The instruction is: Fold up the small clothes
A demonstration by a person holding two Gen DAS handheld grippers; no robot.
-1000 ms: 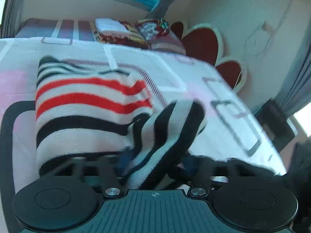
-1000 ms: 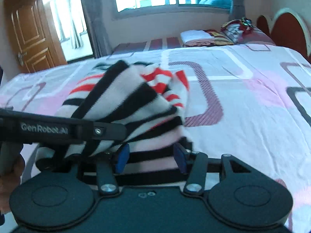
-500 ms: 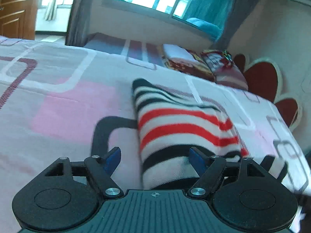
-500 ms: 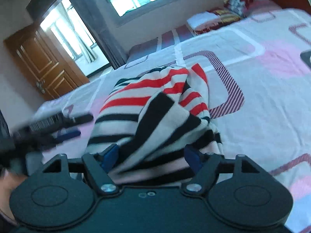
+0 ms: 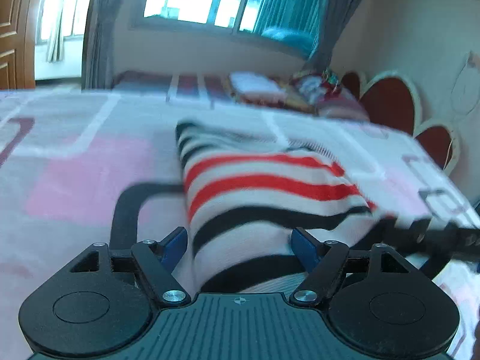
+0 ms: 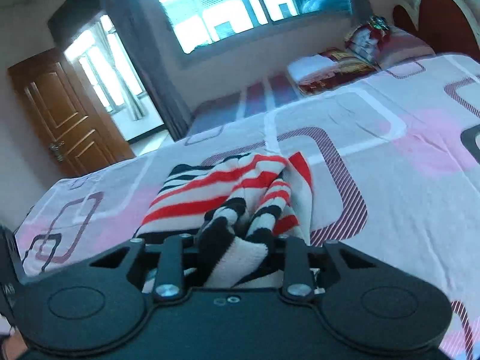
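My right tongs (image 6: 237, 252) had just been closing, clenched on bunched near edge of sweater (image 6: 228, 198). My left tongs (image 5: 240, 244) released, pads spread either side of sweater's near end, gripping nothing. Sweater lay mid-bed (image 6: 390, 156), partly folded, pillows (image 6: 336, 63) far right. Judged: should carry pinched edge far and level, keep stripes aligned, left pinning fold flat.

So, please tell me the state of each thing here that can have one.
striped sweater: partly folded, lying on the bed sheet
left gripper: open, sweater between its pads
right gripper: has just been closing, shut on bunched sweater
wooden door: closed
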